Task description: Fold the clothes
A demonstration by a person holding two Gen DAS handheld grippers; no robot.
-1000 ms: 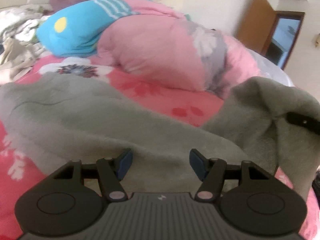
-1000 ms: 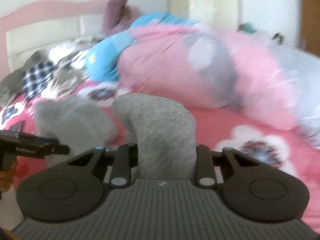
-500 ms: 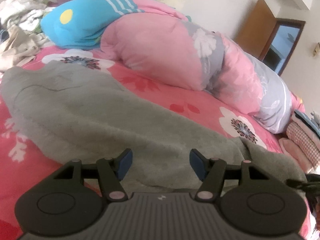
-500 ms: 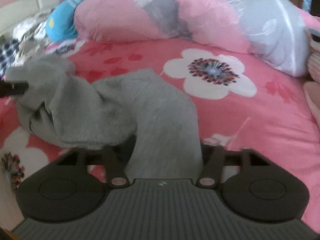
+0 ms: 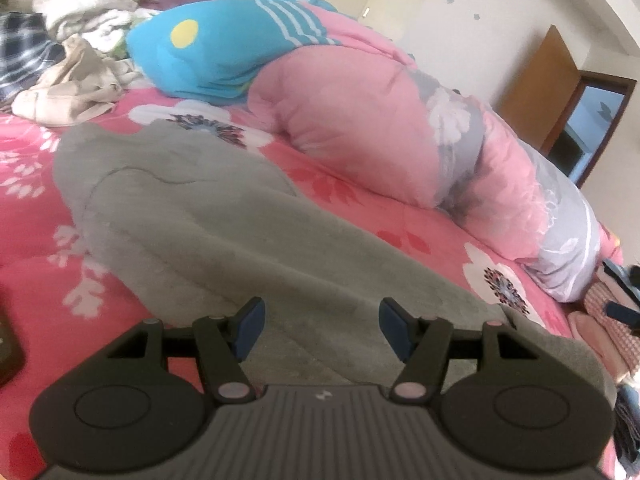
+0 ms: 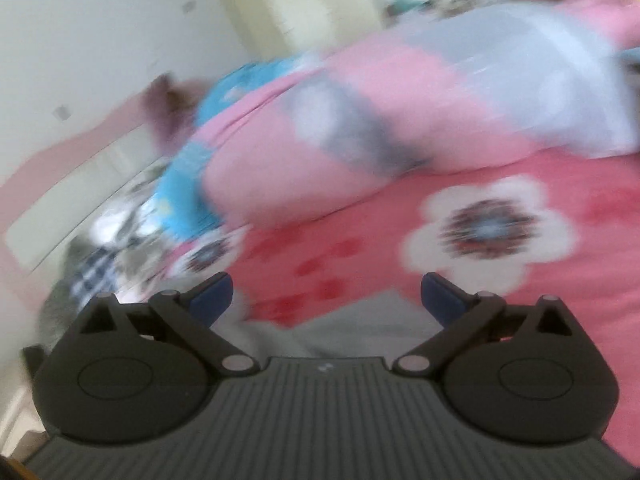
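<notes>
While both claws gape, left claw (image 5: 322, 330) over grey garment (image 5: 224, 236); right claw (image 6: 326, 300) empty

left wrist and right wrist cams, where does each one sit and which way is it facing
Left wrist: sits on the left tongs, low over the bed, looking along the grey garment to the pink quilt; only its open fingers show.
Right wrist: sits on the right tongs, tilted and blurred, facing the quilt over the flowered sheet; open fingers, grey cloth just beneath.
Shared: quilt, sheet, grey garment.
</notes>
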